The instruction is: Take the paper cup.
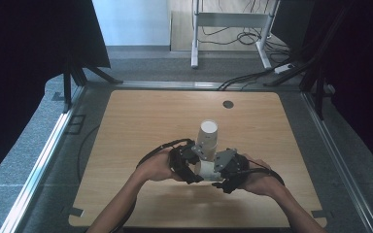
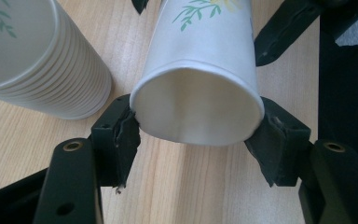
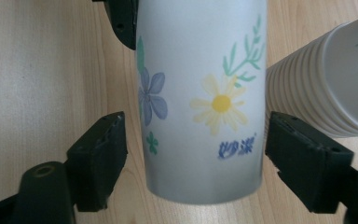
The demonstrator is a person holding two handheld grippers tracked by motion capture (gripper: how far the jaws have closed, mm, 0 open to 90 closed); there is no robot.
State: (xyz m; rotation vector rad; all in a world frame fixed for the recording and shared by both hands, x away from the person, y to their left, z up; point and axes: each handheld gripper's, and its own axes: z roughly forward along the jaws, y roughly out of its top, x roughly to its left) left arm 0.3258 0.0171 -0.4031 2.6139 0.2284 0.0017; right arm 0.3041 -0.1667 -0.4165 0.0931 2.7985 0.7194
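A white paper cup (image 2: pixel 200 70) printed with flowers lies level just above the wooden table (image 1: pixel 141 116). My left gripper (image 2: pixel 198 135) is shut on its open rim, one pad pressing each side. Around the cup's closed end (image 3: pixel 200 93) my right gripper (image 3: pixel 196 154) stands open: a gap shows at its left pad, and the right pad sits very near the wall. In the high view both grippers meet at the cup (image 1: pixel 205 169), left gripper (image 1: pixel 194 172) and right gripper (image 1: pixel 219 178). A stack of several like cups (image 1: pixel 207 133) stands upside down just behind them.
The stack (image 2: pixel 42 60) stands close beside the held cup and near my right gripper's right pad (image 3: pixel 307 158). A round grommet hole (image 1: pixel 228 104) sits at the table's far edge. Black curtains flank the table; a metal frame (image 1: pixel 233 29) and floor cables lie beyond.
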